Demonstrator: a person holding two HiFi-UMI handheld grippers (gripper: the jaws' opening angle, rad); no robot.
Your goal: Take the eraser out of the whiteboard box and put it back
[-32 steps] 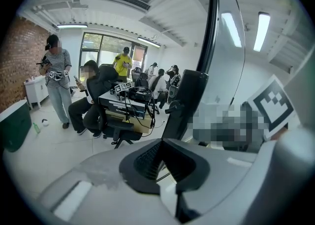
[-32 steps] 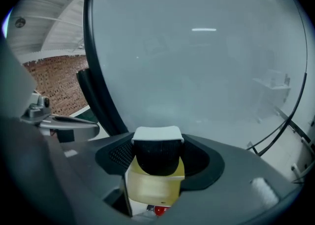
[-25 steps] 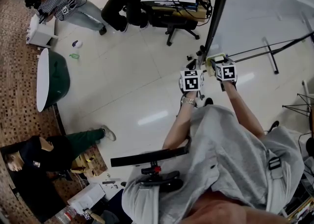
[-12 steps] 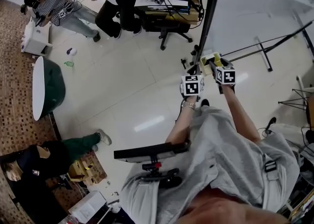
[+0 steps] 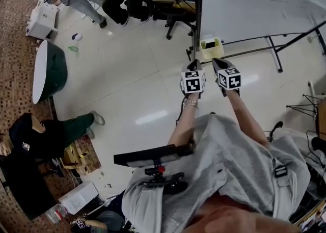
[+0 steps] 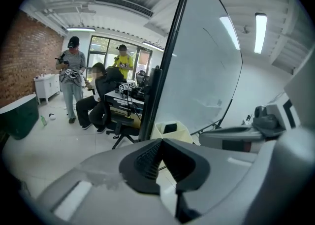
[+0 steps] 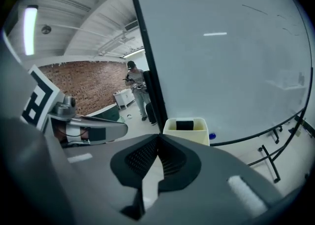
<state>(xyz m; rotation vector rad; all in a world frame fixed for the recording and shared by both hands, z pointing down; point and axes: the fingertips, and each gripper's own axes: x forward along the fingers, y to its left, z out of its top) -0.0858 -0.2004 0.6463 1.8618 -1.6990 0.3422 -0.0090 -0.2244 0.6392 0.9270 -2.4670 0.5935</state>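
Note:
The pale yellow whiteboard box (image 5: pixel 211 49) hangs at the lower edge of the whiteboard (image 5: pixel 254 2). The black eraser (image 5: pixel 210 45) stands inside it. Both grippers hover side by side a short way in front of the box, apart from it. My left gripper (image 5: pixel 192 65) is shut with nothing in it; in its own view the jaws (image 6: pixel 161 143) meet below the box (image 6: pixel 172 131). My right gripper (image 5: pixel 218 64) is shut and empty too. In the right gripper view the box (image 7: pixel 186 131) and the eraser (image 7: pixel 184 125) show just beyond the jaws' tip (image 7: pixel 158 138).
The whiteboard stands on a black frame with floor legs (image 5: pixel 275 53) to the right. An office chair (image 5: pixel 175 15) and a cluttered desk stand behind it. Several people are at the far left and top, and a green round table (image 5: pixel 48 71) stands at the left.
Both grippers have drawn back from the box, which they were right up against before. The box with the eraser in it now shows free ahead of them.

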